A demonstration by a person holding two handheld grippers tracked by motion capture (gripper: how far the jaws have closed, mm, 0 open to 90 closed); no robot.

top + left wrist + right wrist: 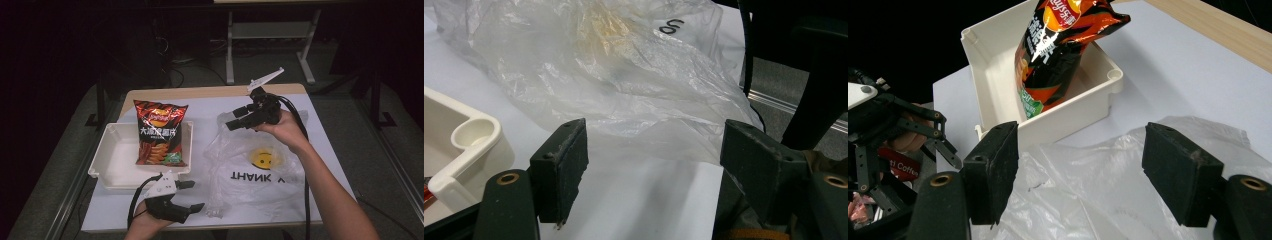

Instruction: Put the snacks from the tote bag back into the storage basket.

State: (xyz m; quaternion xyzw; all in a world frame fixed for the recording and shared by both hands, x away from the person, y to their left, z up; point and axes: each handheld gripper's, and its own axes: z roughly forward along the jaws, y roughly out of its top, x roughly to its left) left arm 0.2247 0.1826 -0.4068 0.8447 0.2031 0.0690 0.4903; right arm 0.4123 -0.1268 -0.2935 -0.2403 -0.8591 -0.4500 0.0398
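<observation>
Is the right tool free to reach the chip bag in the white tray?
Probably yes: the right tool is open and empty above the plastic bag, with bare table before the chip bag in the white tray.

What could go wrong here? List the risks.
The plastic bag lies crumpled and flat, so the open right gripper above it may pinch both layers together. The chip bag leans over the tray rim and could tip out. The open left gripper holds nothing, so the plastic may slide.

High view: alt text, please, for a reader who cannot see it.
A person's right gripper hovers open over a crumpled clear plastic bag on a white-covered table. The left gripper waits open near a white tray holding a chip bag.
</observation>
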